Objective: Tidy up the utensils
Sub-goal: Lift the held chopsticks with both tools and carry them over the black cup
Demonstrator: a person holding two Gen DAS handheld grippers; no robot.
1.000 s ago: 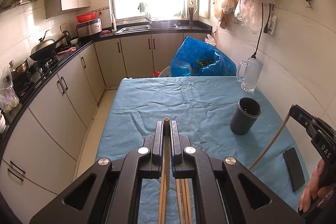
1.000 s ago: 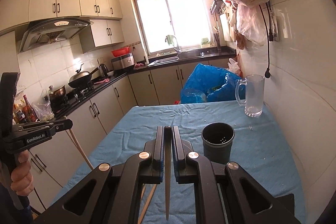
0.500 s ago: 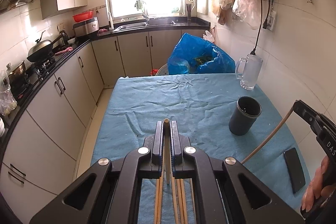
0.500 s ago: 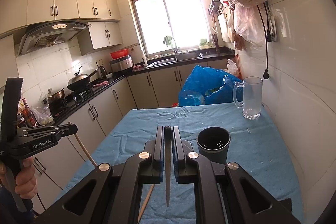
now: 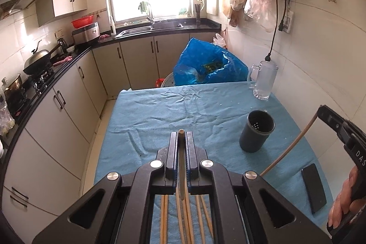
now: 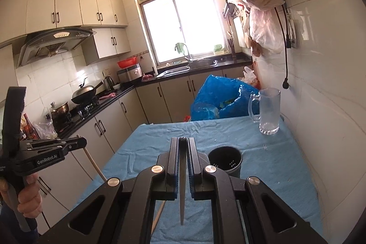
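My left gripper [image 5: 181,137] is shut on a pale wooden chopstick [image 5: 181,166] that runs back between its fingers. Several loose chopsticks [image 5: 186,218] lie on the blue cloth beneath it. A black utensil cup [image 5: 256,134] stands upright, ahead and to the right. My right gripper [image 6: 182,141] is shut on a second chopstick [image 6: 182,186], its thin end hanging down over the cloth. The cup [image 6: 225,161] sits just right of it. Each view shows the other gripper from the side: the right one [image 5: 323,111] and the left one [image 6: 80,143].
A glass mug [image 5: 264,80] stands at the table's far right corner, with a blue plastic bag [image 5: 210,65] behind the far edge. A black phone [image 5: 313,188] lies near the right edge. Kitchen cabinets and a stove run along the left, with a tiled wall on the right.
Both grippers have shifted a little over the table, each still shut on its chopstick. More of the loose chopsticks now show beneath the left gripper.
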